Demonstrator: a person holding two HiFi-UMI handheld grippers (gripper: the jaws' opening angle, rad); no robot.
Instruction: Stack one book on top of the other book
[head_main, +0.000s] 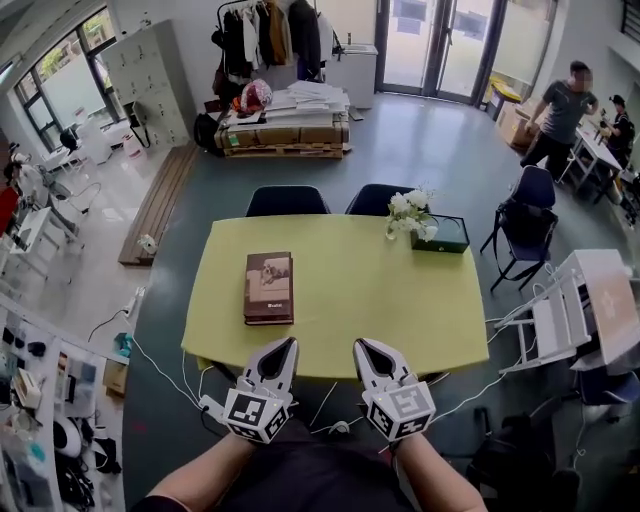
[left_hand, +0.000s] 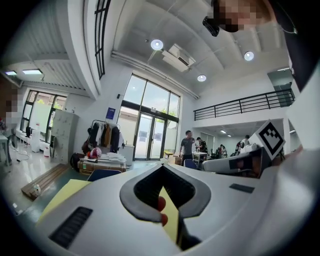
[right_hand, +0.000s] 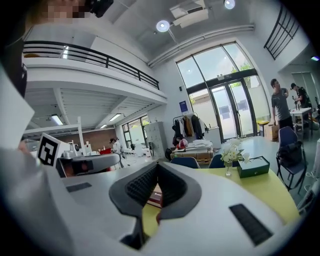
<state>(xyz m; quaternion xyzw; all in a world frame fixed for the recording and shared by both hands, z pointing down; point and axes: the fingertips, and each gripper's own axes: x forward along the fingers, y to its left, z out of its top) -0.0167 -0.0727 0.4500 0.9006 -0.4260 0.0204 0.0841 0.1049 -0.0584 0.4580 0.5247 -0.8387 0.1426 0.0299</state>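
Note:
A brown book (head_main: 269, 288) with a picture on its cover lies flat on the left half of the yellow-green table (head_main: 380, 290). It looks thick; I cannot tell whether a second book lies under it. My left gripper (head_main: 290, 343) and right gripper (head_main: 360, 345) hover side by side over the table's near edge, both shut with nothing between the jaws. The book lies just beyond the left gripper. In the left gripper view the jaws (left_hand: 162, 167) meet at the tip over the table. Through the right gripper (right_hand: 156, 165) a part of the book (right_hand: 155, 197) shows.
A vase of white flowers (head_main: 411, 215) and a dark green box (head_main: 445, 235) stand at the table's far right. Two blue chairs (head_main: 287, 201) are tucked in at the far side. A white rack (head_main: 575, 310) stands right of the table. People (head_main: 562, 110) are far off.

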